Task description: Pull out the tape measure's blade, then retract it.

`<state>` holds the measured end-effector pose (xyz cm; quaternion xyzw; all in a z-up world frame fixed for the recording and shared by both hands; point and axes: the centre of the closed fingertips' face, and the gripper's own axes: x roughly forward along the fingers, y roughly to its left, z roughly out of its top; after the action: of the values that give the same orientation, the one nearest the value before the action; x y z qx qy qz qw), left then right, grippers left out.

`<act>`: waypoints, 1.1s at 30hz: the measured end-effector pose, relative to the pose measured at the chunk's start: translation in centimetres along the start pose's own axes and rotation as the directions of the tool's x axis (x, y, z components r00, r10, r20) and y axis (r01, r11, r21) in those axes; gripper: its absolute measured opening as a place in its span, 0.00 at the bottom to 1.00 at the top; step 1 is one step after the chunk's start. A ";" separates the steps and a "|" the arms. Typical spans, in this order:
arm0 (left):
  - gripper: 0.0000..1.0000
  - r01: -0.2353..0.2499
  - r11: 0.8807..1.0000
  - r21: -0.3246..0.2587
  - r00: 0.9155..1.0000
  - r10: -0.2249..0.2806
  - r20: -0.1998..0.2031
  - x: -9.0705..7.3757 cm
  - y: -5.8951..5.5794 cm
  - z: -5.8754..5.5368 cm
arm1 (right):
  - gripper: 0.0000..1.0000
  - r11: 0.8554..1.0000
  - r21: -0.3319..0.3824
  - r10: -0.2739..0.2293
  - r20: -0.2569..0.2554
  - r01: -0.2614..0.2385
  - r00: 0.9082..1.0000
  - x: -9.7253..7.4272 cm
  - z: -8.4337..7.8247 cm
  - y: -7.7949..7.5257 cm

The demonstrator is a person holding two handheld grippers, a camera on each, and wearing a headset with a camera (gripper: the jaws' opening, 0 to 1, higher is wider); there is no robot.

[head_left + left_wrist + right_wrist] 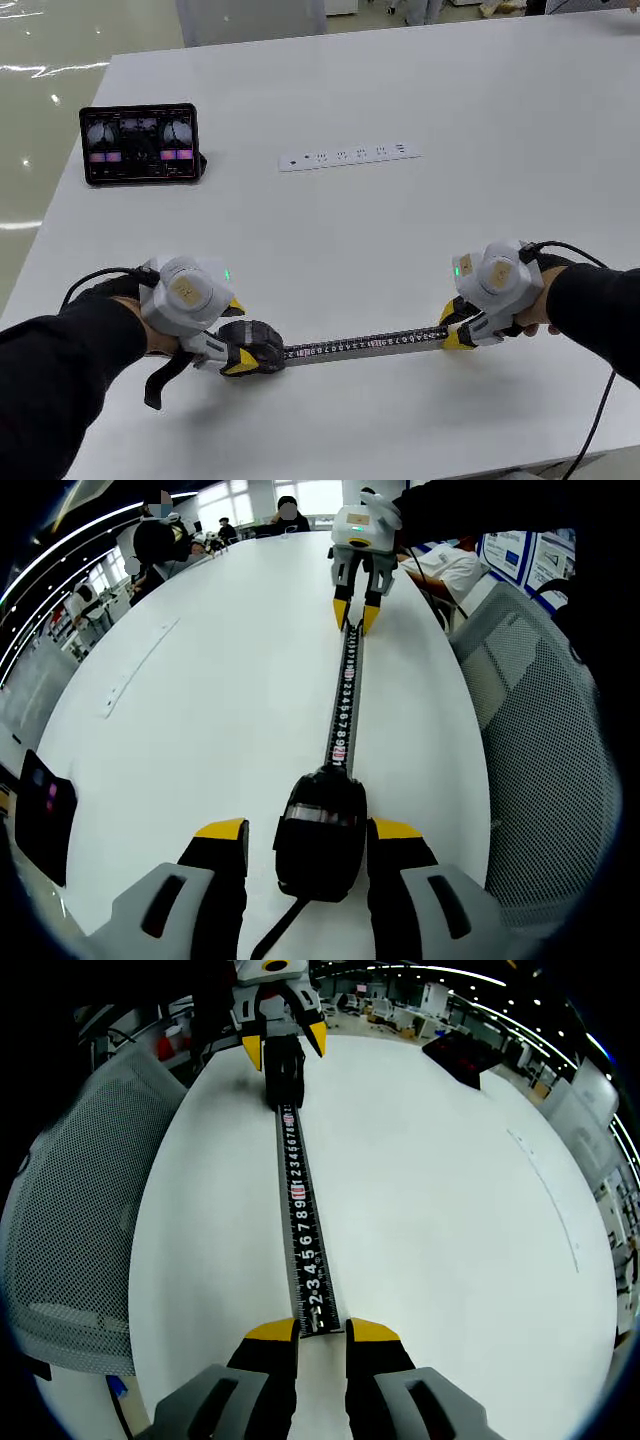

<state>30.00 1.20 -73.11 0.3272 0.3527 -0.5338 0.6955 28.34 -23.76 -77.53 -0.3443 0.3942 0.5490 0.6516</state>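
Note:
The black tape measure case (256, 346) rests on the white table (420, 90) near the front edge, and my left gripper (236, 358) is shut on it. In the left gripper view the case (320, 832) sits between the yellow-tipped jaws of the left gripper (310, 832). The dark numbered blade (365, 346) lies flat on the table, drawn out to the right. My right gripper (455, 331) is shut on its end. In the right gripper view the blade (298, 1210) runs from the right gripper (321, 1331) away to the case (285, 1068) and the left gripper (283, 1045).
A tablet (140, 143) with a lit screen stands at the back left. A white power strip (348, 156) lies mid-table. A grey mesh chair (540, 710) stands beside the table's front edge. A cable (598, 420) trails from the right gripper over the edge.

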 end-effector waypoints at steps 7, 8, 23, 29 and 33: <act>0.54 -0.018 0.999 -0.049 1.000 0.018 0.001 -0.9 0.5 -0.8 | 0.23 0.999 0.045 -0.019 0.028 0.018 0.999 -0.7 0.3 -0.3; 0.55 -0.020 0.998 -0.052 1.000 0.020 0.003 -1.0 0.6 -0.8 | 0.24 0.999 0.043 -0.020 0.029 0.018 0.999 -0.8 0.4 -0.2; 0.88 -0.071 0.966 -0.247 0.995 0.087 0.054 -2.8 0.8 -1.6 | 0.52 0.974 0.217 -0.101 0.126 0.072 0.987 -2.5 1.2 -0.2; 0.94 -0.099 0.950 -0.297 0.983 0.140 0.121 -3.3 1.2 -1.7 | 0.61 0.961 0.249 -0.158 0.143 0.120 0.977 -3.0 0.4 -0.5; 0.99 -0.141 0.918 -0.370 0.966 0.210 0.153 -4.0 1.6 -2.2 | 0.71 0.936 0.330 -0.188 0.176 0.122 0.966 -3.4 0.4 0.0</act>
<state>30.54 5.43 -70.78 0.1738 0.3447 -0.4251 0.8187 28.09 -24.89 -74.26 -0.2074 0.3794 0.4580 0.7767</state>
